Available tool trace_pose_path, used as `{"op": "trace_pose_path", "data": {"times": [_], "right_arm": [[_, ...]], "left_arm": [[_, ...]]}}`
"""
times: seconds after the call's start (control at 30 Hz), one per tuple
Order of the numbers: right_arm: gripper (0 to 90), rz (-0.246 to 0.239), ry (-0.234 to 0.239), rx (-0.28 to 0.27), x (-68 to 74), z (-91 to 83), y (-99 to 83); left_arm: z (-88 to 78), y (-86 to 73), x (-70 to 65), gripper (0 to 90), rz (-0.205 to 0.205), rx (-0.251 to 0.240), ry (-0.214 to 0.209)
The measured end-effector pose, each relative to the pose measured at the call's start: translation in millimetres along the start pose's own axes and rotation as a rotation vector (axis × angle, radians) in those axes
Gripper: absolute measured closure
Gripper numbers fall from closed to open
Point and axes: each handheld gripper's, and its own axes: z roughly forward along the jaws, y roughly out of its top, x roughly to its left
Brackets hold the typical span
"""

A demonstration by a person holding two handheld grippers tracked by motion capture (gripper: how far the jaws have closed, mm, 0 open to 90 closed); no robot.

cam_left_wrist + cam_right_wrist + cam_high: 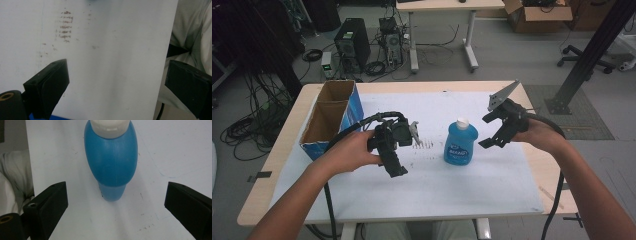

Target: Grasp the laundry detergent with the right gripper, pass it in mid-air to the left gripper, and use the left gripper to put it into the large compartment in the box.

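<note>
The blue bottle (pixel 460 142) stands upright mid-tabletop (pixel 492 185). The right gripper (pixel 494 131) hovers just beside it, jaws wide apart and lined up on it (likely to grasp). The left gripper (pixel 398 159) waits nearby, jaws also apart, empty.

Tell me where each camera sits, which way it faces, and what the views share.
High view: above the person's side, looking forward and down at the white-covered table; both forearms, left gripper, right gripper.
Left gripper view: rides the left gripper, facing the scuffed white cover; open black jaws.
Right gripper view: rides the right gripper, facing down on the blue plastic bottle with white cap; open jaws.
Shared: high and right gripper views both show the bottle.
</note>
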Motion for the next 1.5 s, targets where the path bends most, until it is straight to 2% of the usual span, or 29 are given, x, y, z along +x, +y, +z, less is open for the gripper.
{"op": "trace_pose_path", "data": {"times": [0.3,0.53,0.93,1.5], "right_arm": [[4.5,-0.002,0.0,-0.05,-1.3,11.9,-12.5],[4.4,0.001,-0.008,-0.09,-2.2,13.5,-18.5],[4.5,0.008,0.004,-0.135,-2.8,20.5,-28.7],[4.4,0.024,0.007,-0.24,-2.4,29.6,-47.3]], "left_arm": [[2.5,-0.8,-0.2,5.7,-0.01,-0.002,-0.002],[4.1,-2.0,0.1,5.7,-0.015,0.001,-0.004],[4.4,-2.1,-0.2,5.7,-0.017,-0.001,-0.005],[5.0,-2.6,0.7,5.7,-0.015,0.005,-0.007]]}}
